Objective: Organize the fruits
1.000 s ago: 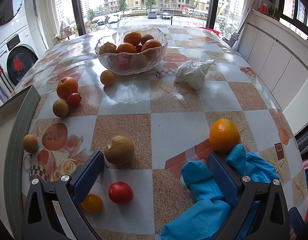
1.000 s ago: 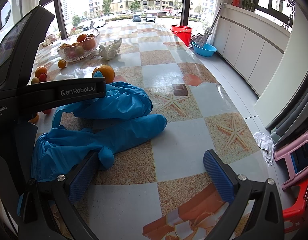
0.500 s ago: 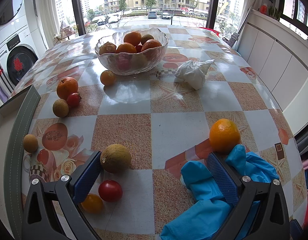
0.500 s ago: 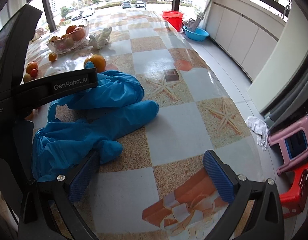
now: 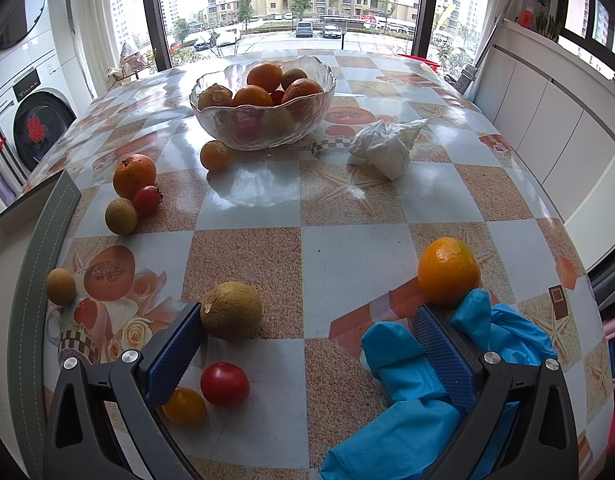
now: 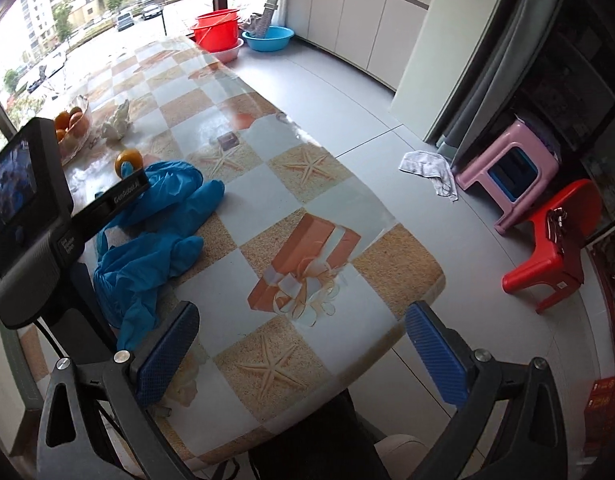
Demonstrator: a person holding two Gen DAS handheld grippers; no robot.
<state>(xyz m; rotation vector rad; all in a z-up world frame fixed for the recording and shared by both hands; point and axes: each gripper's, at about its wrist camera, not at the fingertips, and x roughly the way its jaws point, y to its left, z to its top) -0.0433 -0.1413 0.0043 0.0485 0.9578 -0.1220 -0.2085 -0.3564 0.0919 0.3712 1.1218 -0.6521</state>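
Observation:
A glass bowl (image 5: 227,130) of oranges and other fruit stands at the far middle of the table. Loose fruit lies around: a tan round fruit (image 5: 231,310) touching my left gripper's left finger (image 5: 175,354), a red tomato (image 5: 224,384) and a yellow tomato (image 5: 183,407) near that finger, and an orange (image 5: 447,270) just beyond the right finger. My left gripper (image 5: 307,344) is open and holds nothing. My right gripper (image 6: 303,344) is open over the table's near corner, also holding nothing. The bowl (image 6: 73,128) and orange (image 6: 128,160) appear far left there.
Blue gloves (image 5: 411,392) lie under the left gripper's right finger. A crumpled white tissue (image 5: 387,144) sits right of the bowl. More fruit (image 5: 134,176) lies at the left, by a grey box edge (image 5: 39,240). Stools (image 6: 551,240) and basins (image 6: 219,32) stand on the floor.
My left gripper moved forward and left, so the tan fruit now touches its left finger. The right gripper rose and swung right, off the gloves toward the table's corner and the floor.

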